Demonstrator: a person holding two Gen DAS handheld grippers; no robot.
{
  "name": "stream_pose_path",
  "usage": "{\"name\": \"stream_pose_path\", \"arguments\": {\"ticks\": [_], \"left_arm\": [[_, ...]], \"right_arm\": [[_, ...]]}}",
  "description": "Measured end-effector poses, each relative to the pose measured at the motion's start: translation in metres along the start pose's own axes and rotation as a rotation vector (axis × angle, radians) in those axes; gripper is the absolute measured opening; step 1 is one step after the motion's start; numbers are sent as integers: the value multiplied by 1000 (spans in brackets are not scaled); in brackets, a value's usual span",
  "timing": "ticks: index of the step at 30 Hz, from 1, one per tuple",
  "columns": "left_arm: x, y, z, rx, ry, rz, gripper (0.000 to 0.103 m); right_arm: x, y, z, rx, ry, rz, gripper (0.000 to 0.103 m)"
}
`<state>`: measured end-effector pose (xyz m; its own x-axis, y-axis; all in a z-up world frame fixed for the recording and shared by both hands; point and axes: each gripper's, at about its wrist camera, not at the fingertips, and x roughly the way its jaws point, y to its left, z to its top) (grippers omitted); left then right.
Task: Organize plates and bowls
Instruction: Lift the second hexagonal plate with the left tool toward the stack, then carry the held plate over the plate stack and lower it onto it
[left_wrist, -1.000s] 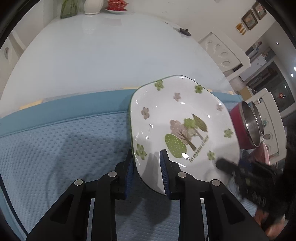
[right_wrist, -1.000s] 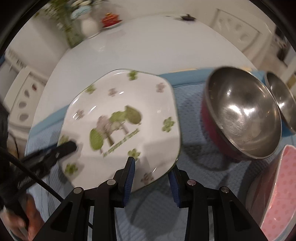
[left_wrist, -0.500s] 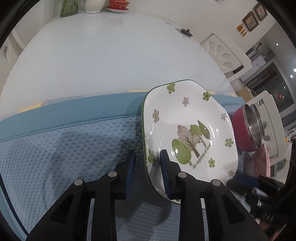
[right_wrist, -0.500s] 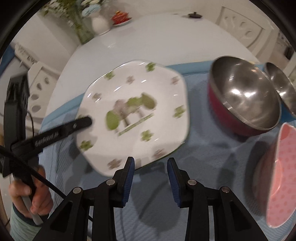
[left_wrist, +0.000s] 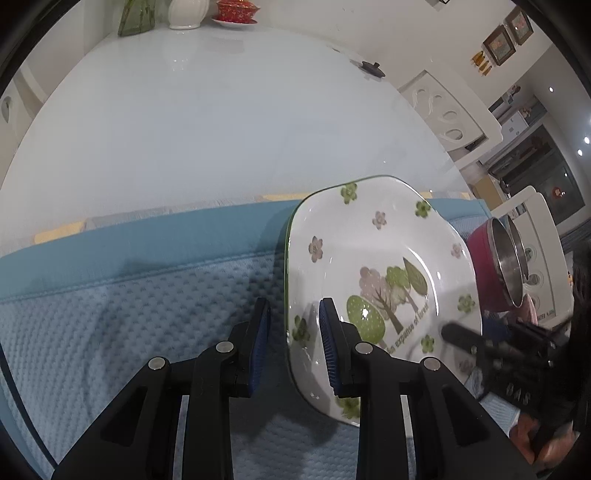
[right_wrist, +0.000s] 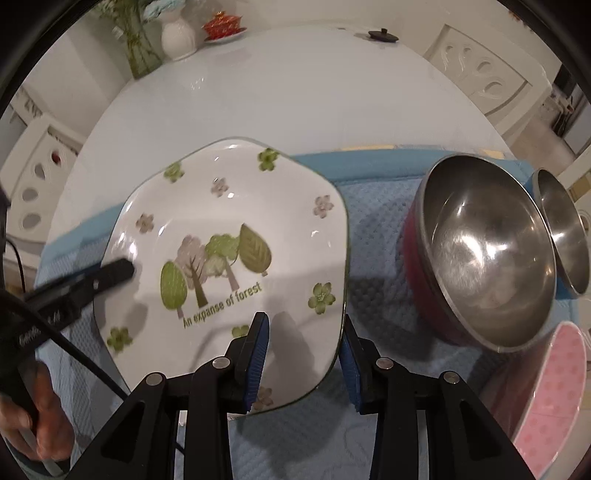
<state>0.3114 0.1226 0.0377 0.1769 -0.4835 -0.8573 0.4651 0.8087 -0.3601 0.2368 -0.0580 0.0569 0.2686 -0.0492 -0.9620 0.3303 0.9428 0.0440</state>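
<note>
A white plate (left_wrist: 376, 280) with green trees and flowers is held tilted above the blue mat (left_wrist: 110, 332); it also shows in the right wrist view (right_wrist: 229, 258). My left gripper (left_wrist: 294, 328) straddles its left rim with the jaws slightly apart on either side. My right gripper (right_wrist: 304, 350) is open around the plate's near right rim, with one finger (right_wrist: 255, 350) over the plate face. Two steel bowls, one red-sided (right_wrist: 480, 258) and one behind it (right_wrist: 565, 236), stand tilted to the right. A pink dotted plate (right_wrist: 554, 391) leans at the far right.
The mat (right_wrist: 369, 206) lies on a white round table (right_wrist: 295, 92). A white vase (right_wrist: 179, 37), a red lidded cup (right_wrist: 221, 26) and a black lid (right_wrist: 382, 35) sit at the far edge. White chairs (right_wrist: 476, 70) stand around.
The right gripper has come back in and now brackets the plate's near right rim. The plate has tilted and shifted a little. The left gripper stays at its left rim.
</note>
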Motion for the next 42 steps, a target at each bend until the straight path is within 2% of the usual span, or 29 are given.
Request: {"name": "stream_pose_path", "arguments": {"ticks": [3, 5, 9, 13, 16, 20, 22, 25, 29, 34, 42], "left_arm": [[1, -1, 3, 6, -3, 3, 24], [2, -2, 5, 11, -6, 18, 24], [7, -3, 7, 23, 12, 4, 26], [12, -4, 10, 21, 12, -12, 26], [14, -6, 11, 30, 0, -20, 26], [5, -14, 4, 112, -67, 49, 26], [-2, -15, -1, 133, -92, 66, 26], [-22, -10, -8, 113, -135, 40, 26], [-46, -8, -17, 108, -180, 59, 26], [-81, -7, -27, 86, -249, 33, 26], [-161, -24, -52, 87, -390, 4, 26]], "right_arm": [[-3, 16, -7, -4, 26, 4, 37], [-3, 26, -12, -12, 40, 36, 37], [6, 8, -18, 52, 45, 103, 38], [18, -4, -2, 64, -3, 141, 38], [23, -5, 9, 55, -75, 178, 40], [19, 1, 7, -18, -138, 172, 40], [16, -2, -4, -59, -157, 191, 40], [3, -1, -15, -95, -179, 221, 40], [-16, 5, -25, -145, -208, 254, 39], [-40, 19, -24, -191, -238, 286, 39], [-113, 34, -39, -260, -331, 316, 39]]}}
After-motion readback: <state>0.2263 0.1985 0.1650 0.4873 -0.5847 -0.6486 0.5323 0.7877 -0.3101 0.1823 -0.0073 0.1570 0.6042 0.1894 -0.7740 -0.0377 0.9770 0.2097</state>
